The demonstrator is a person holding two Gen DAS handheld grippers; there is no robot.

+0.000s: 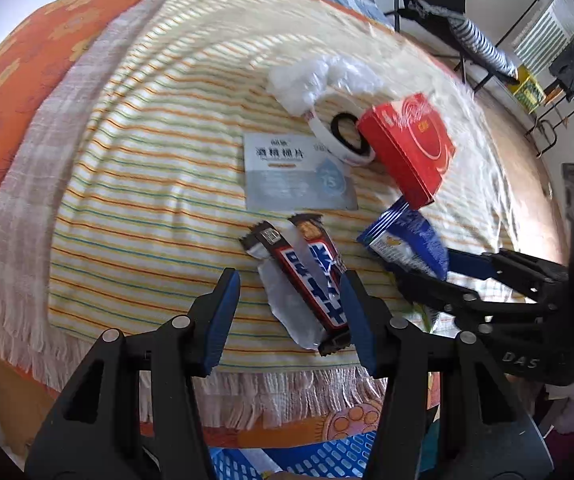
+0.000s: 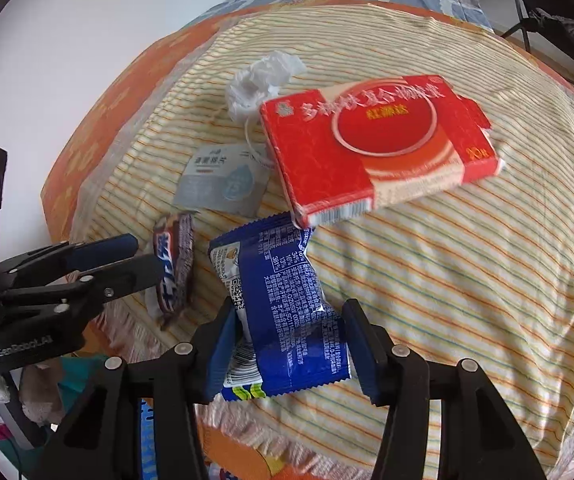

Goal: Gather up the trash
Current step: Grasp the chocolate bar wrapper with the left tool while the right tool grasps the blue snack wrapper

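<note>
A: Trash lay on the striped blanket (image 1: 135, 184); which piece sat nearest?

B: The blue snack wrapper (image 2: 287, 304) lay lengthwise between the right gripper (image 2: 293, 344)'s half-open jaws, seemingly not yet pinched. The brown candy wrapper (image 1: 307, 276) ran slantwise through the left gripper (image 1: 291, 316)'s half-open jaws, unheld.

A: Any writing?

B: "DAS" on one gripper, "GenRobot.AI" on the other. Behind, a red carton (image 2: 371, 148) in Chinese.
</note>
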